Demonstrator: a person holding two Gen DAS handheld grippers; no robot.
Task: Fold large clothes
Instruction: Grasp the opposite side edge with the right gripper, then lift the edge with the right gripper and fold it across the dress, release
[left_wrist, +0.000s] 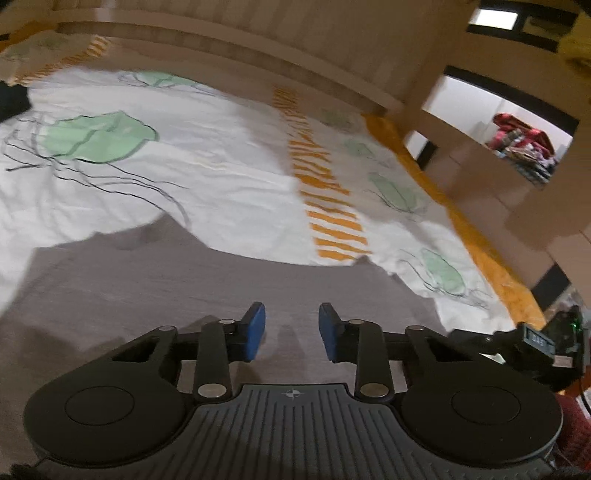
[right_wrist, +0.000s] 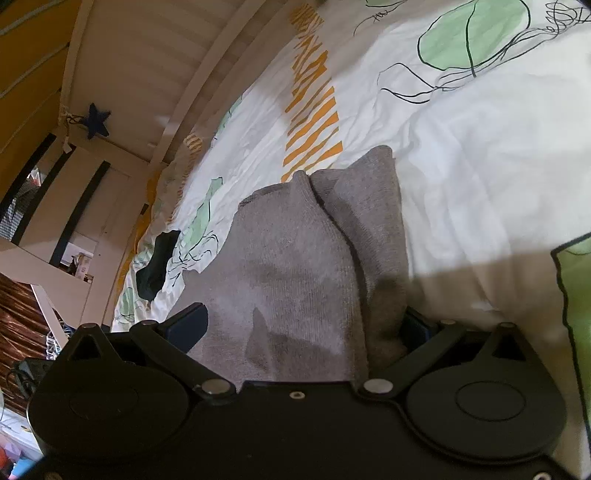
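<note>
No text, label, brand or number can be read in either view. The only sign is a small crosshair mark (left_wrist: 293, 394) moulded at the top edge of the ribbed grey body of the left gripper (left_wrist: 291, 330). A small display (left_wrist: 540, 336) near the right edge is too blurred to read.

The left wrist camera is sitting just behind its own fingers (left_wrist: 255, 332), looking forward and downward across a bed (left_wrist: 207, 166) toward a pale slatted bed frame (left_wrist: 258, 51) and shelving (left_wrist: 517, 147) at the far side. It is hovering close over a grey sweater (left_wrist: 184, 288). The right wrist camera is riding behind its fingers (right_wrist: 188, 325) too, rolled so the bed is running diagonally, and is pressing nearer to the grey knit. Both views are sharing the sweater, the white duvet cover (right_wrist: 461, 166) with green jellyfish prints and orange stripes, and the bed frame.
</note>
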